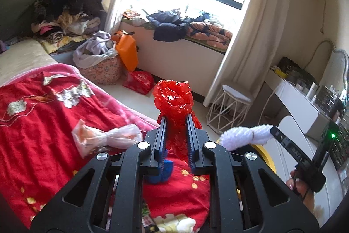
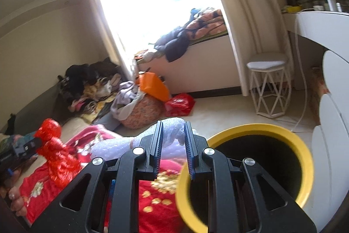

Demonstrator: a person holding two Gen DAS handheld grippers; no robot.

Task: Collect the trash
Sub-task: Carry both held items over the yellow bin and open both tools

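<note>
My left gripper (image 1: pixel 176 118) is shut on a crumpled red plastic bag (image 1: pixel 174 99) and holds it above the red bedspread; the bag also shows in the right wrist view (image 2: pixel 54 154). My right gripper (image 2: pixel 173 126) is shut on a white bubble wrap piece (image 2: pixel 172 134), seen from the left as a white wad (image 1: pixel 246 137). A yellow-rimmed trash bin (image 2: pixel 305 156) with a dark inside stands just right of the right gripper, beside the bed. A white and orange plastic bag (image 1: pixel 104 138) lies on the red bedspread (image 1: pixel 43 123).
A blue object (image 1: pixel 161 171) lies on the bedspread under the left gripper. A white wire stool (image 2: pixel 269 88) stands by the curtain. A white desk (image 2: pixel 322 23) is at the right. A laundry basket (image 2: pixel 141 113), an orange bag (image 2: pixel 154 85) and a red bag (image 2: pixel 180 103) sit on the floor.
</note>
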